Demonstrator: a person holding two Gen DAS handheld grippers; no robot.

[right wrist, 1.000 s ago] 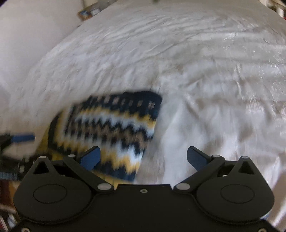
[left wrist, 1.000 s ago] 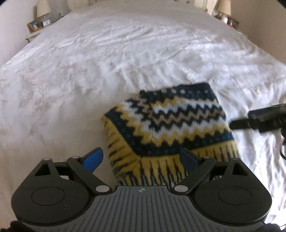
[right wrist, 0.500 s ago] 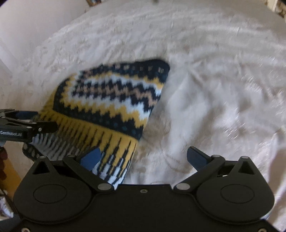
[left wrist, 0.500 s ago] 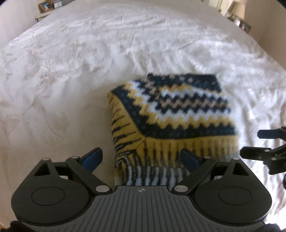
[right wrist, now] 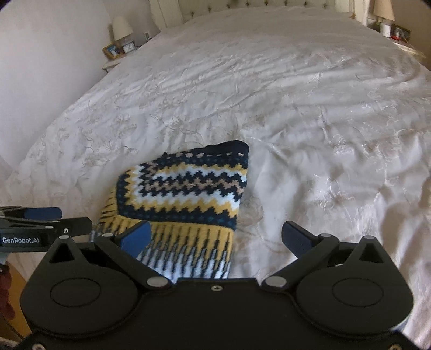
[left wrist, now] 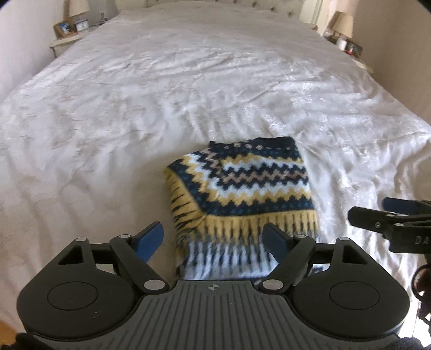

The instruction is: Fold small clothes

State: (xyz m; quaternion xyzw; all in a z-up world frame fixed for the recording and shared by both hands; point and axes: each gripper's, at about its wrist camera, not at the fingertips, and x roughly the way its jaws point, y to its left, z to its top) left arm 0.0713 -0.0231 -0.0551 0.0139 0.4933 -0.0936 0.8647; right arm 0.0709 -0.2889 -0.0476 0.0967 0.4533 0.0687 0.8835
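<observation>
A small knit sweater (left wrist: 239,193) with navy, yellow, white and tan zigzag bands lies folded into a compact rectangle near the front edge of the bed. It also shows in the right wrist view (right wrist: 186,199). My left gripper (left wrist: 214,237) is open and empty, held above the sweater's near hem. My right gripper (right wrist: 215,237) is open and empty, just right of the sweater's near corner. The right gripper shows at the right edge of the left wrist view (left wrist: 390,218); the left gripper shows at the left edge of the right wrist view (right wrist: 40,223).
The white embroidered bedspread (left wrist: 188,94) covers the whole bed. A nightstand (left wrist: 64,40) with a lamp, a picture frame and a clock stands at the far left. Another lamp (left wrist: 343,24) with small items stands at the far right. A pale wall (right wrist: 40,67) runs along the left.
Both grippers have pulled back and risen away from the sweater, so more of the bed shows. The sweater stays folded where it was.
</observation>
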